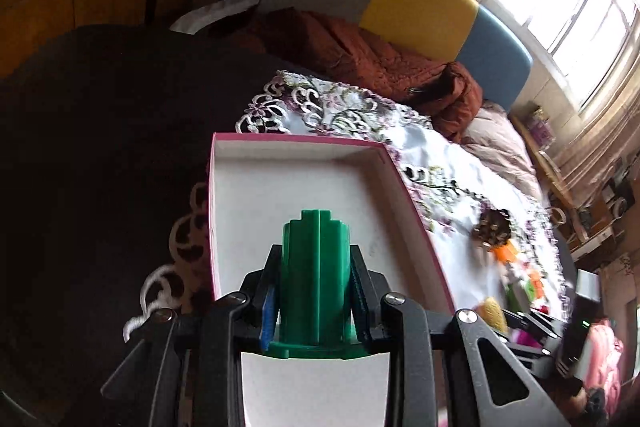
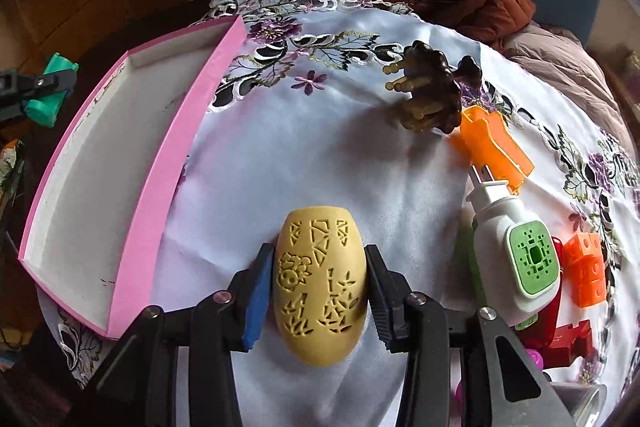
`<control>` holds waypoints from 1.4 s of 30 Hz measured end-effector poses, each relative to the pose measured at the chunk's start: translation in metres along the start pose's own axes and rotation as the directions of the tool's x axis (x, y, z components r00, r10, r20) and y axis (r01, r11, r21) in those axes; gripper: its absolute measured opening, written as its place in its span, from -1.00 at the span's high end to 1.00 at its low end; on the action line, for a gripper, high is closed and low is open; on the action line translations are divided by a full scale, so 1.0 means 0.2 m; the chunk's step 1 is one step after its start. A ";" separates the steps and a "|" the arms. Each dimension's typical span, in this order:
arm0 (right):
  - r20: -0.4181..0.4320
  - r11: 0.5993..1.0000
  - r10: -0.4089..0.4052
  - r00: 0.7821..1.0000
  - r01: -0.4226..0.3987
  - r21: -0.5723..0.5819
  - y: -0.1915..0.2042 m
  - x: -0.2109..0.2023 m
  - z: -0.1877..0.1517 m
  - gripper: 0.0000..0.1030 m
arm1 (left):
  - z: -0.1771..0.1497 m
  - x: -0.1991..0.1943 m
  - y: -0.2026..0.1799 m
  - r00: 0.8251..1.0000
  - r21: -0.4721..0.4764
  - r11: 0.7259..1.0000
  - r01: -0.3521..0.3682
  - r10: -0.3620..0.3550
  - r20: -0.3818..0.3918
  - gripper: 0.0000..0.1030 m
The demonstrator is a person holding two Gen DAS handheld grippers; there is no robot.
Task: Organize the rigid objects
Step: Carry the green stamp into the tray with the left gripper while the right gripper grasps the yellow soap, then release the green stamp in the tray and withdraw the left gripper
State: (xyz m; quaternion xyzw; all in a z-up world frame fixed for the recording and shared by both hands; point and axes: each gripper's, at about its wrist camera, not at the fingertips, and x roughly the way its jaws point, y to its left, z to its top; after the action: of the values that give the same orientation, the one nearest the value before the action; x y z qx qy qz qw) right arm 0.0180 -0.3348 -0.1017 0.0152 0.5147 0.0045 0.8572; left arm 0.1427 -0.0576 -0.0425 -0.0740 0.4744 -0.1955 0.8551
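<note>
My left gripper (image 1: 314, 291) is clamped tight on a green plastic piece (image 1: 314, 267), a ribbed, stepped column on a round flanged foot, glossy and solid in colour; I hold it by its sides above the near end of the pink box (image 1: 404, 195), whose white inside (image 1: 280, 187) is bare. From the right wrist view the same green piece (image 2: 48, 91) shows at the far left, just outside the box's outer wall. My right gripper (image 2: 318, 279) has its pads pressed on both flanks of a yellow egg-shaped shell (image 2: 320, 283), matte and mustard-toned, cut through with triangles, a flower and leaf-like openings, its far end flat and open; the jaws are about a third open around it, and it lies on the white embroidered cloth (image 2: 320, 131) just right of the box (image 2: 176, 163). Farther off on the cloth sits a dark brown carved piece with pale pegs (image 2: 430, 87), touching an orange translucent part (image 2: 492, 147). Beside that lies a white device with a green perforated face (image 2: 516, 259), then an orange cube block (image 2: 586, 275) and a red block (image 2: 568, 343) at the right edge.
</note>
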 end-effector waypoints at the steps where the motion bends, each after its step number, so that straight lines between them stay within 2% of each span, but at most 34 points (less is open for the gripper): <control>1: 0.000 1.000 0.002 1.000 -0.002 -0.001 0.00 0.00 0.00 0.14 | 0.02 0.04 0.00 1.000 0.008 1.000 -0.011 0.012 -0.008 0.43; 5: 0.002 1.000 0.003 1.000 -0.003 -0.007 0.00 0.00 0.00 0.14 | 0.10 0.17 0.00 0.997 0.039 0.996 -0.074 0.076 -0.026 0.43; 10: 0.006 1.000 0.007 1.000 -0.007 -0.011 0.00 0.00 0.00 0.14 | 0.15 0.31 0.03 0.982 0.064 0.981 -0.184 0.186 -0.025 0.42; 14: 0.007 1.000 0.006 1.000 -0.006 -0.013 0.00 0.00 0.00 0.14 | 0.15 0.35 0.06 0.972 0.060 0.971 -0.233 0.234 -0.017 0.21; 17: 0.009 1.000 0.002 1.000 -0.002 -0.016 0.00 0.00 0.00 0.14 | 0.12 0.30 0.06 0.968 0.058 0.966 -0.251 0.251 0.009 0.17; 27: 0.017 1.000 -0.013 1.000 0.013 -0.016 0.01 0.00 -0.01 0.14 | -0.07 0.00 -0.06 0.967 0.102 0.965 -0.241 0.230 0.112 0.17; 38: 0.022 0.998 -0.054 0.998 0.055 -0.018 0.03 0.00 0.00 0.15 | -0.33 -0.20 -0.15 0.964 0.134 0.958 -0.253 0.238 0.114 0.17; 42: 0.019 0.996 -0.086 0.996 0.086 0.003 0.04 0.00 0.00 0.15 | -0.41 -0.22 -0.18 0.972 0.170 0.959 -0.226 0.212 0.101 0.17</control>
State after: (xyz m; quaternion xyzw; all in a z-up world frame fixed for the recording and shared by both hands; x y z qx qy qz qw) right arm 0.0183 -0.3261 -0.1012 -0.0059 0.5068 -0.0330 0.8614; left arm 0.0437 -0.0684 -0.0415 0.0489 0.4245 -0.1386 0.8934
